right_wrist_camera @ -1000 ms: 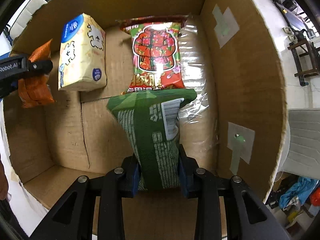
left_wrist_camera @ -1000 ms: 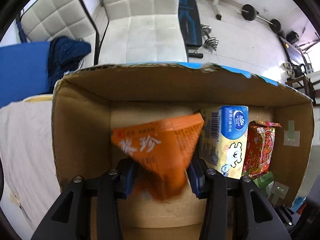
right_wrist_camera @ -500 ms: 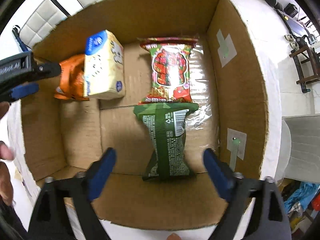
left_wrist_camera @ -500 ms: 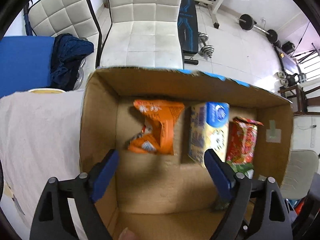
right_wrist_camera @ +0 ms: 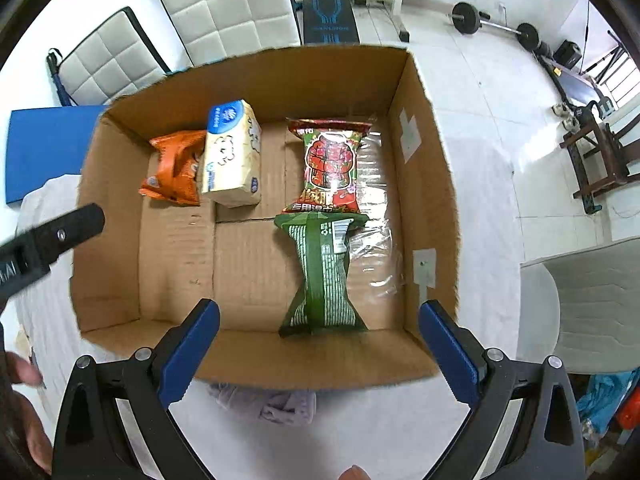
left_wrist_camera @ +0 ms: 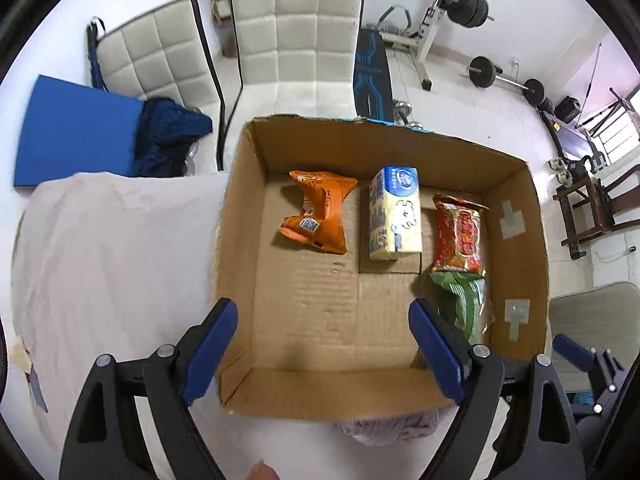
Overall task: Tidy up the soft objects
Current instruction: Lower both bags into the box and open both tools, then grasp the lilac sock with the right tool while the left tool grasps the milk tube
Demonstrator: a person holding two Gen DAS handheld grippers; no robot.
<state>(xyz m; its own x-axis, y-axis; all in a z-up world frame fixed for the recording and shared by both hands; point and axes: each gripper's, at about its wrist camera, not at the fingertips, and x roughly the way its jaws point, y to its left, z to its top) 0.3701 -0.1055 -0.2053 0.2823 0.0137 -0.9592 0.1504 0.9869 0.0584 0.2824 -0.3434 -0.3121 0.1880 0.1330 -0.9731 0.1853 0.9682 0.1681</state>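
Observation:
An open cardboard box (left_wrist_camera: 236,240) (right_wrist_camera: 424,200) holds an orange packet (left_wrist_camera: 320,212) (right_wrist_camera: 176,172), a yellow tissue pack (left_wrist_camera: 396,216) (right_wrist_camera: 232,156), a red packet (left_wrist_camera: 460,236) (right_wrist_camera: 330,168) and a green packet (left_wrist_camera: 464,304) (right_wrist_camera: 324,276), all lying flat. My left gripper (left_wrist_camera: 322,308) hangs open above the box's near left part, holding nothing. My right gripper (right_wrist_camera: 318,306) is above the green packet with its jaws still opening and nothing between them. A crumpled lilac cloth (left_wrist_camera: 384,428) (right_wrist_camera: 276,404) lies on the table at the box's near wall.
The box stands on a table under a white cloth (left_wrist_camera: 100,248). Behind it are two white padded chairs (left_wrist_camera: 296,40), a blue pad (left_wrist_camera: 72,132), a dark blue garment (left_wrist_camera: 172,132) and a weight bench (right_wrist_camera: 328,16). A grey chair (right_wrist_camera: 580,300) is at the right.
Both grippers let go: the left dropped the orange packet, the right the green one. Both then opened wide and rose, so the whole box now shows.

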